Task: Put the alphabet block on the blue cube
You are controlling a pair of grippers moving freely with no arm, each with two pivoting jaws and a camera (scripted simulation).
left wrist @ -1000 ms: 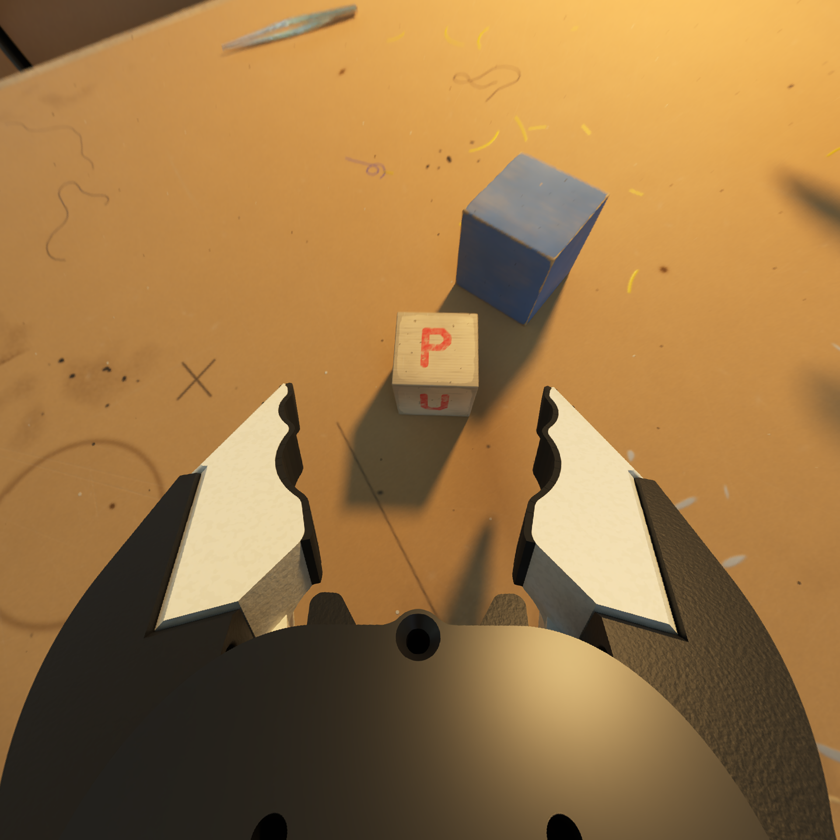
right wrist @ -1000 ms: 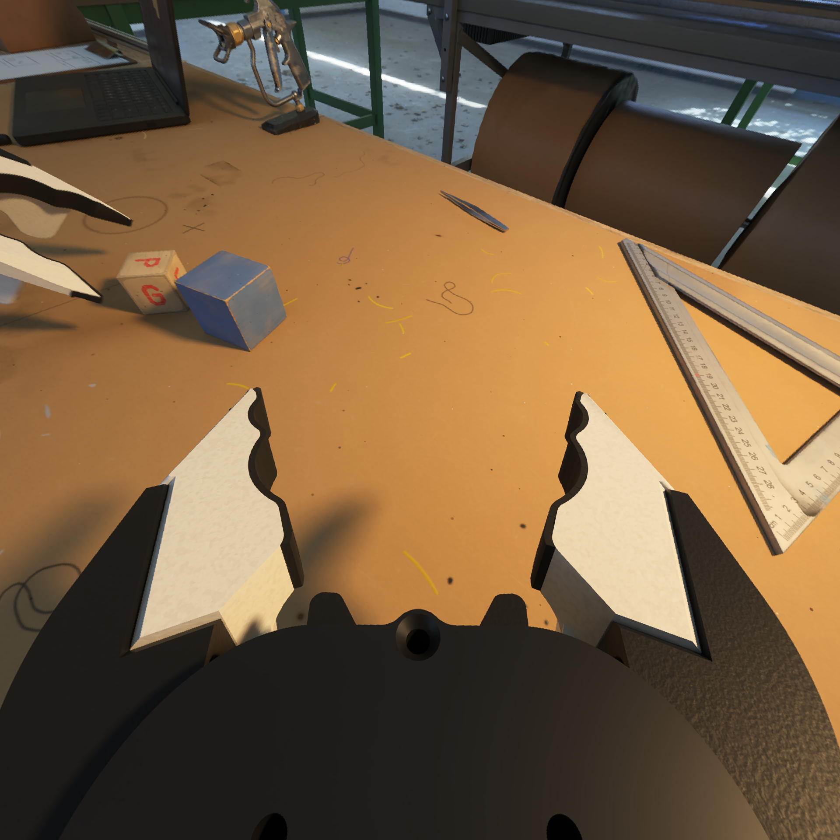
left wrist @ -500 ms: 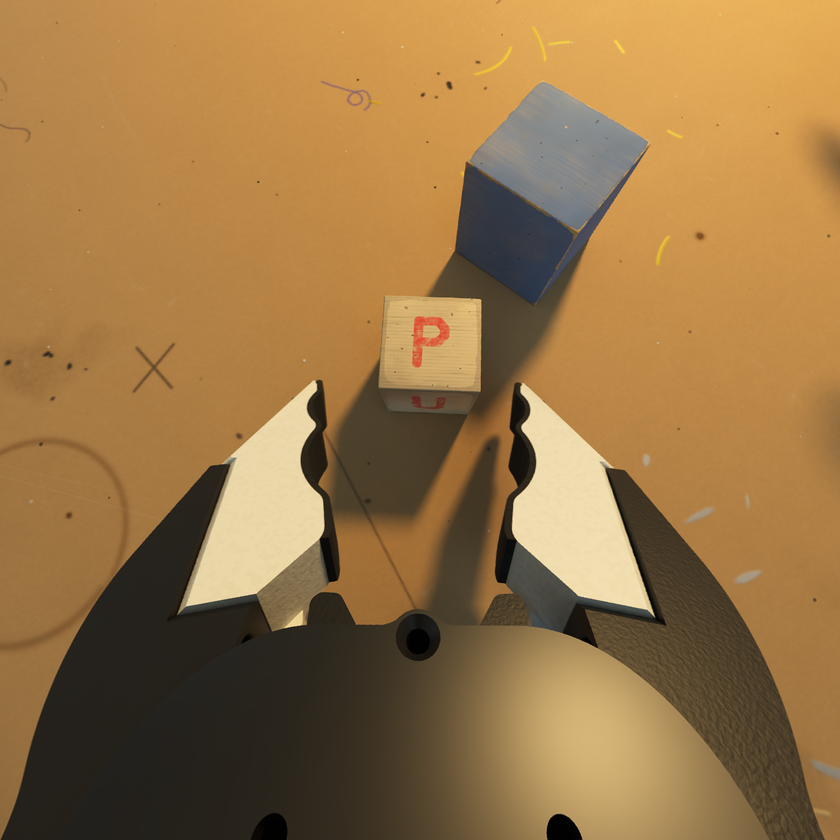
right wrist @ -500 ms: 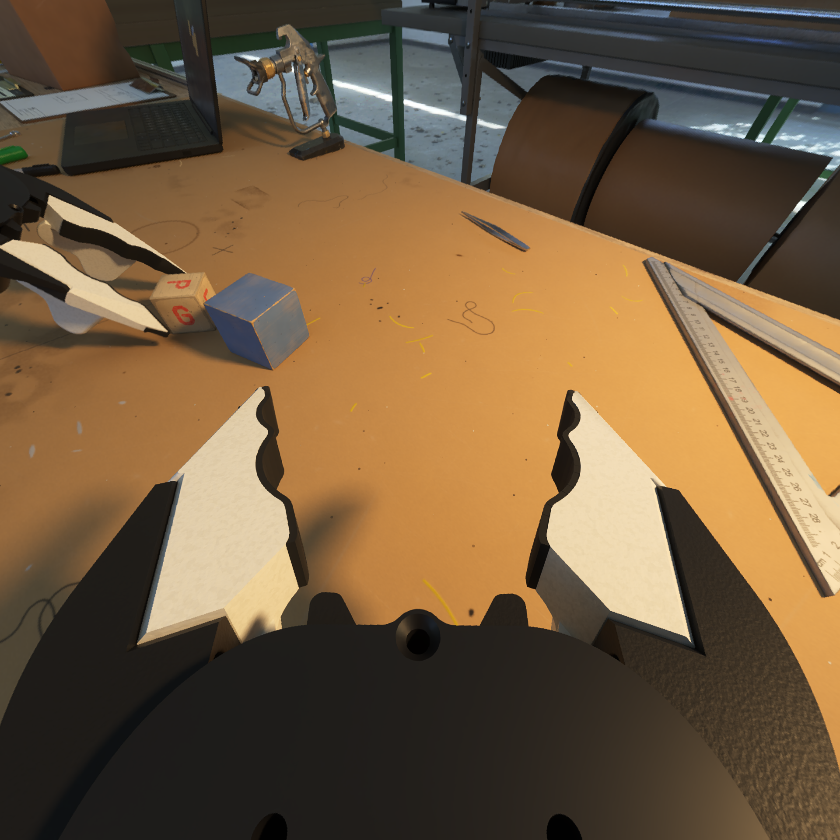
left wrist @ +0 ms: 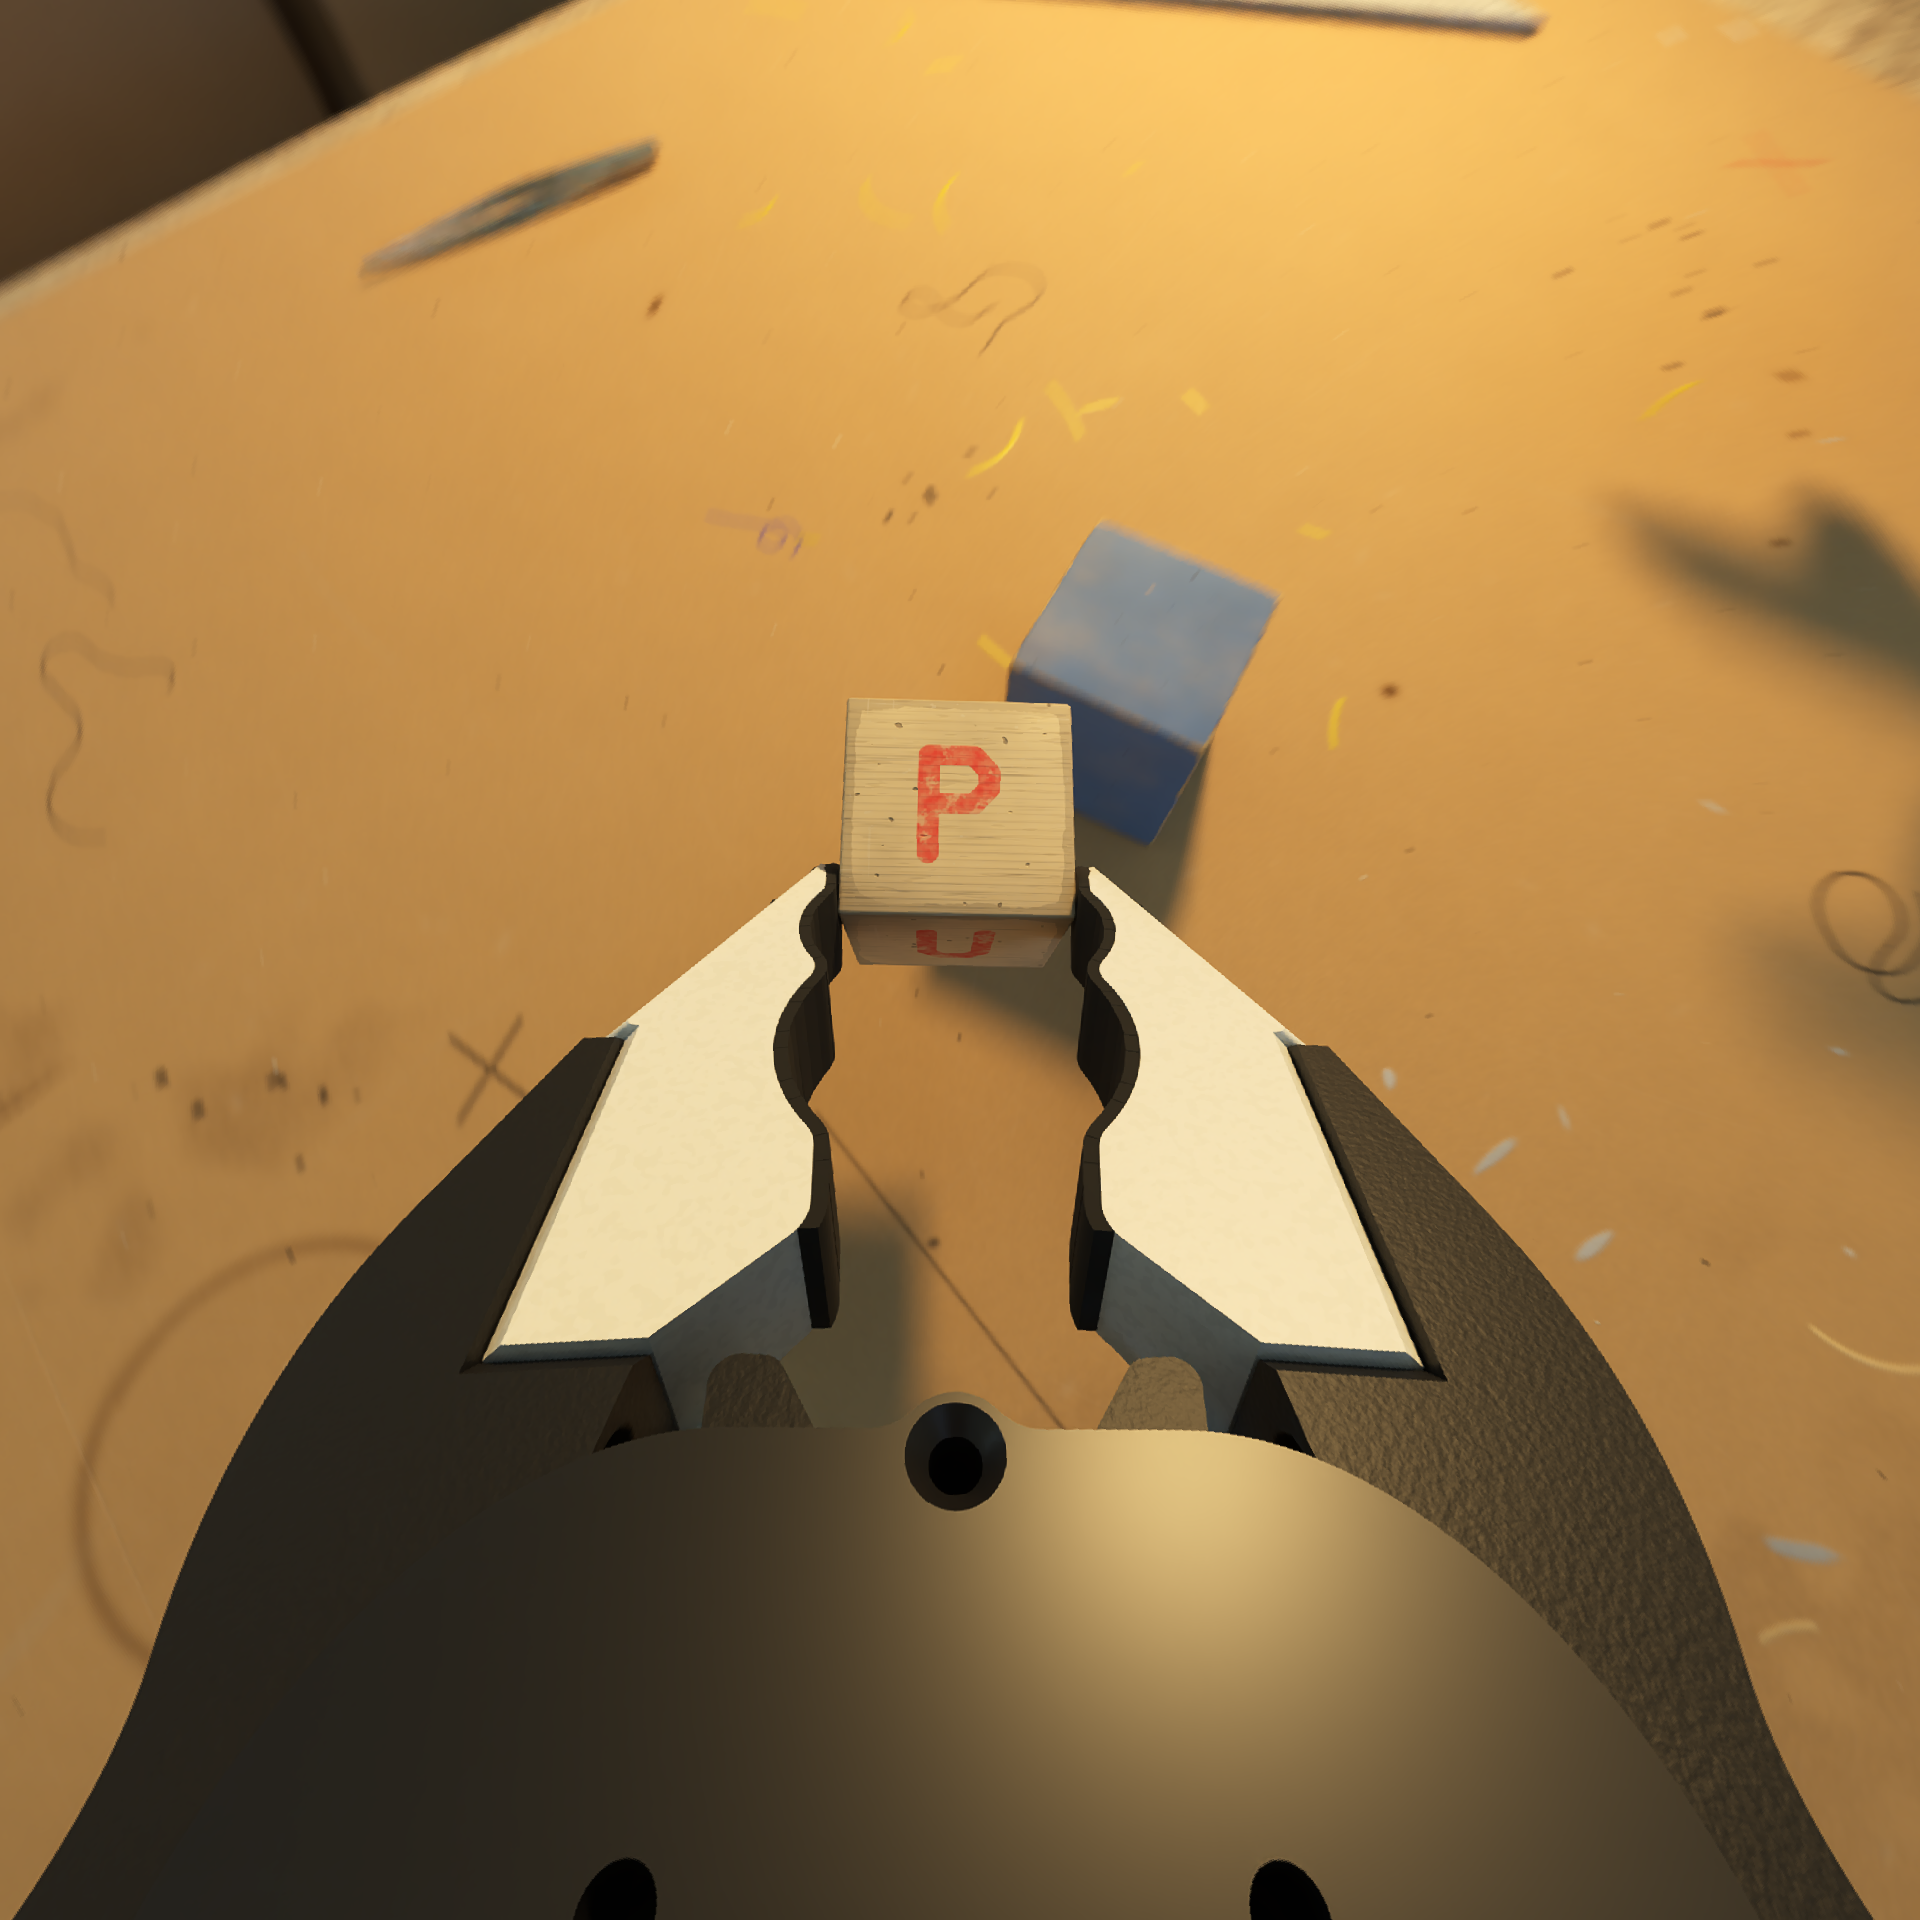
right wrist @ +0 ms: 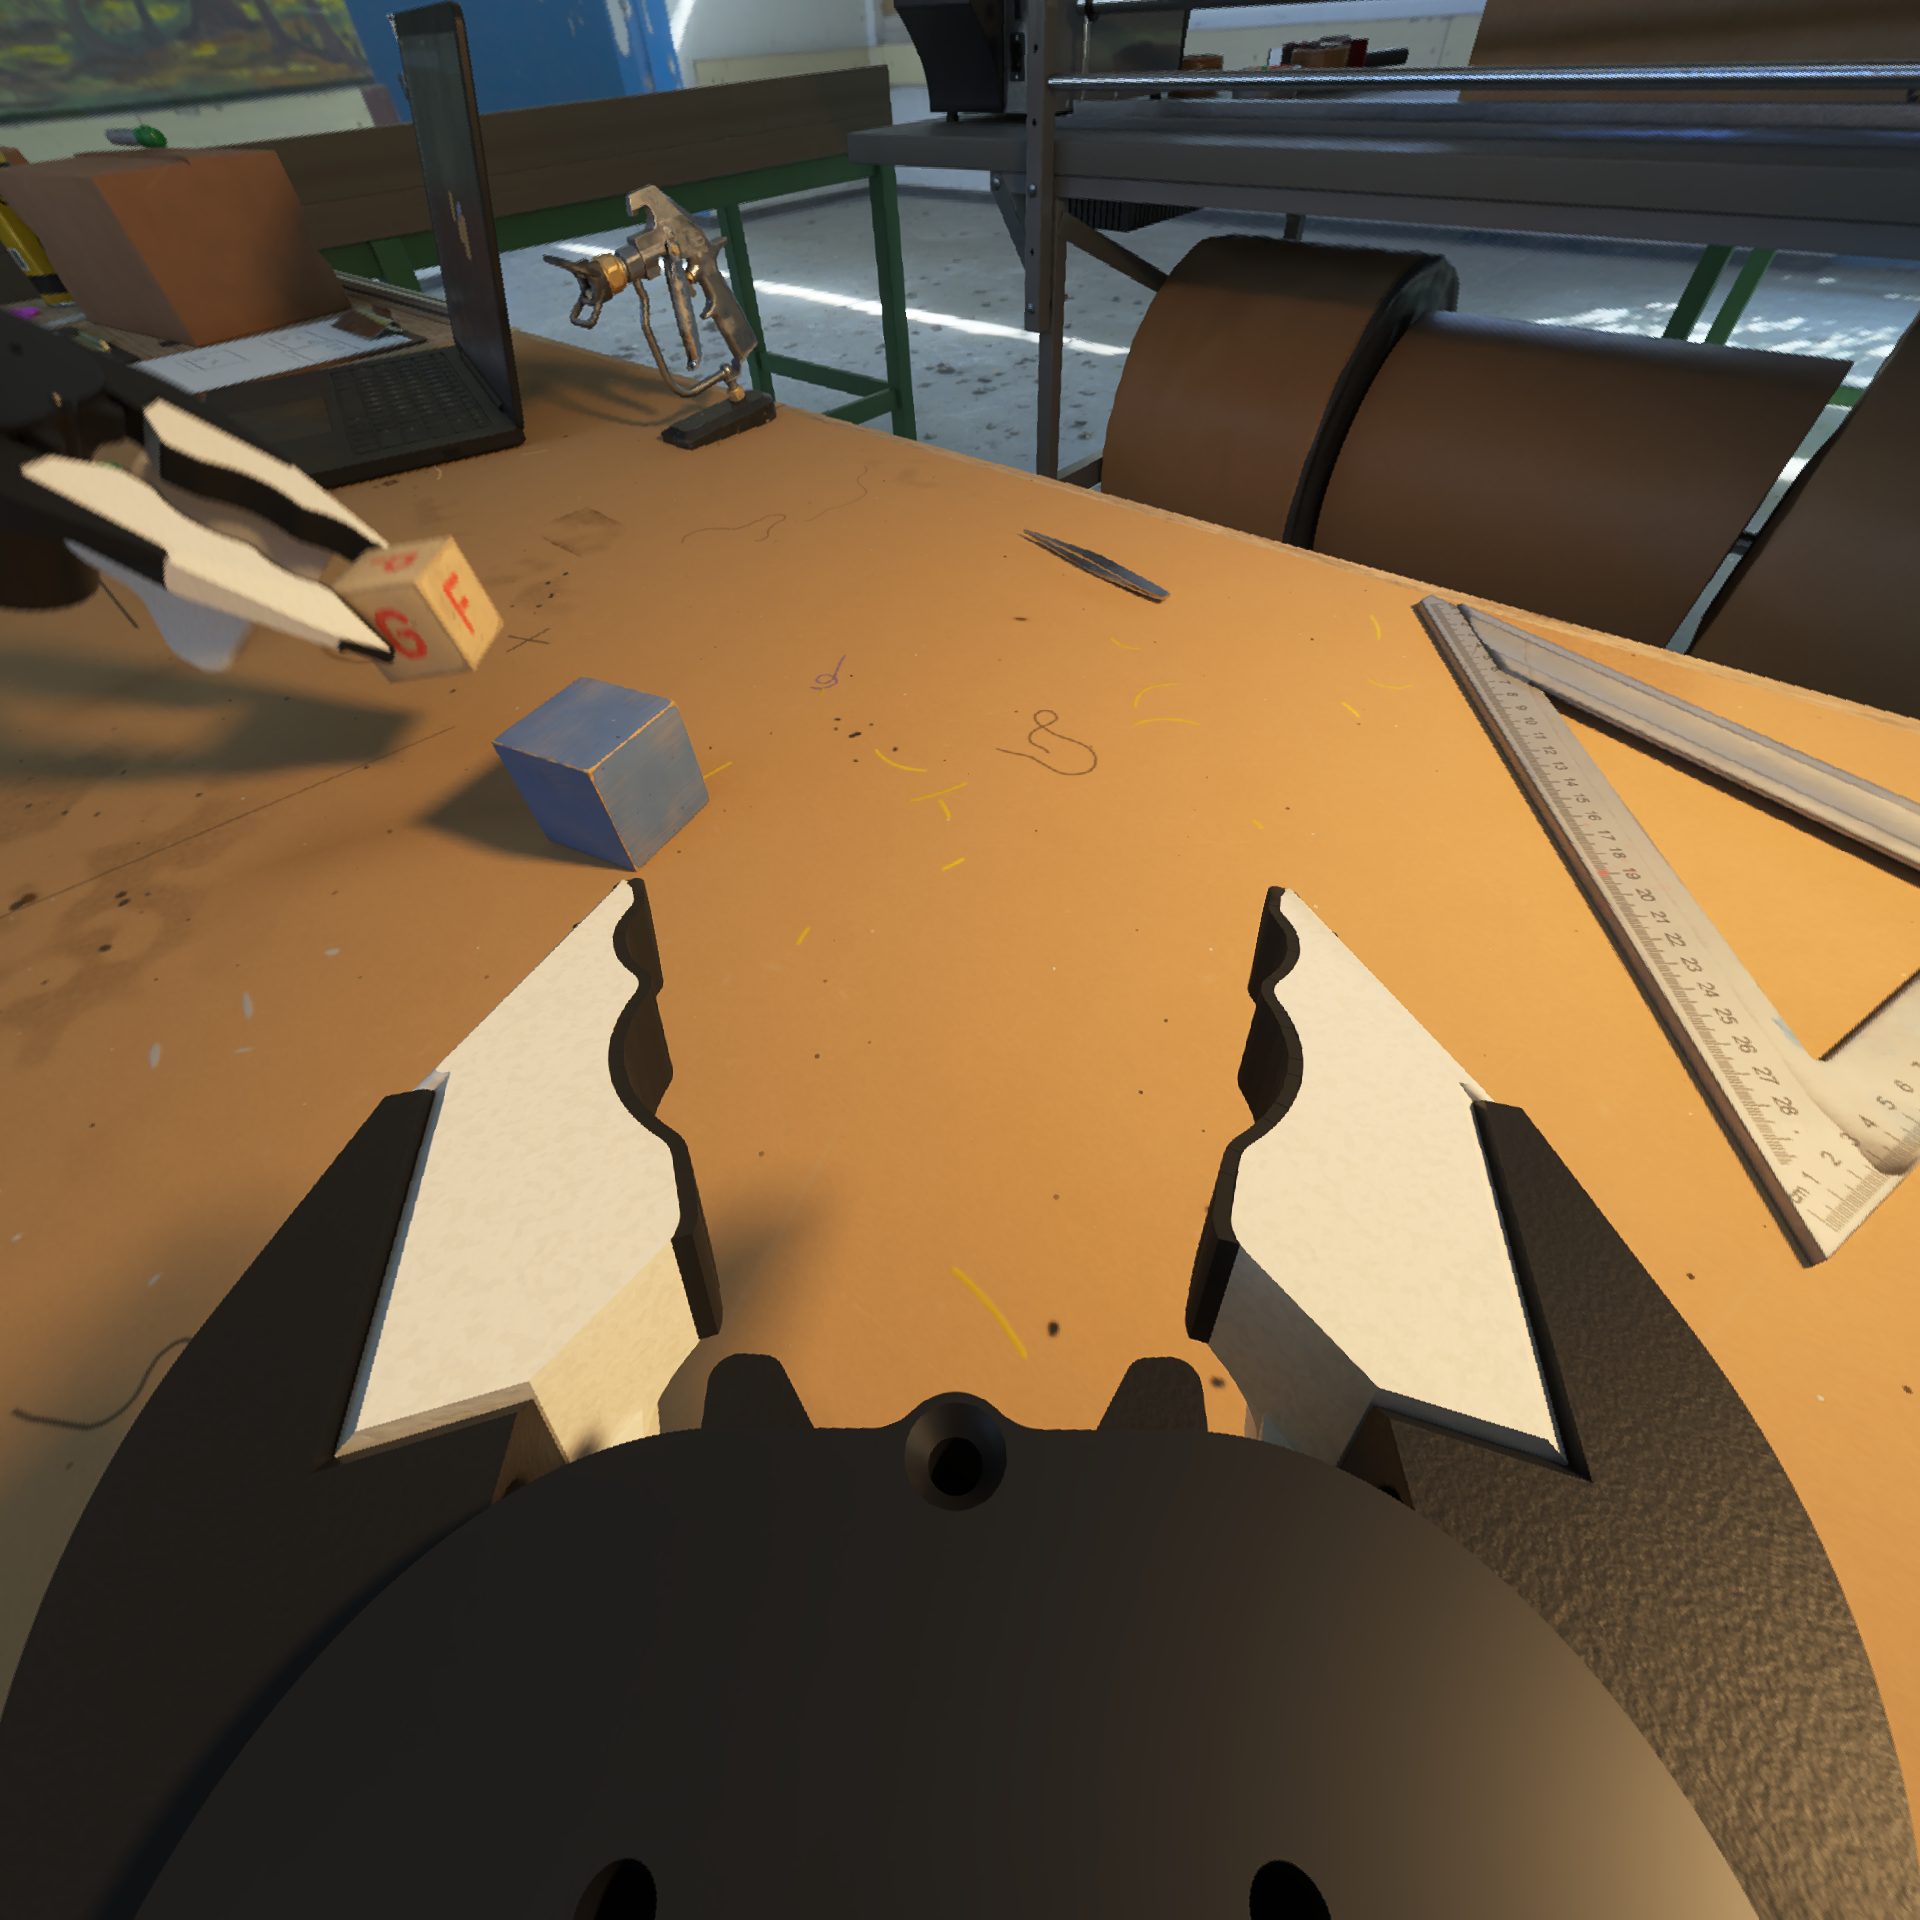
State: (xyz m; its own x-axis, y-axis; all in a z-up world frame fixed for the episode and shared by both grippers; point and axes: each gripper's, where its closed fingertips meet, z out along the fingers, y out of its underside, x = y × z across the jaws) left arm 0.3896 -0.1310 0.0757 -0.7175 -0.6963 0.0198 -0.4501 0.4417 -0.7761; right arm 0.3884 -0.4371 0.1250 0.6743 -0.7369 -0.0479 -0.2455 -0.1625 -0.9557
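My left gripper [left wrist: 955, 896] is shut on the wooden alphabet block [left wrist: 956, 821] with red letters, pinched at the fingertips and held above the table. The blue cube [left wrist: 1138, 675] sits on the table beyond it, a little to the right. In the right wrist view the left gripper [right wrist: 353, 597] holds the block [right wrist: 426, 613] in the air, up and left of the blue cube [right wrist: 603, 769]. My right gripper [right wrist: 954, 894] is open and empty over bare table, to the right of the cube.
The orange table [right wrist: 1039, 987] carries a metal square ruler [right wrist: 1621, 883] at right, a thin metal blade [right wrist: 1096, 566] at the far edge, a spray gun [right wrist: 675, 301] and a laptop [right wrist: 416, 364] at back left. Brown chairs [right wrist: 1455, 416] stand beyond the far edge.
My left gripper closed on the alphabet block and lifted it off the table. The right gripper drew back a little, staying open.
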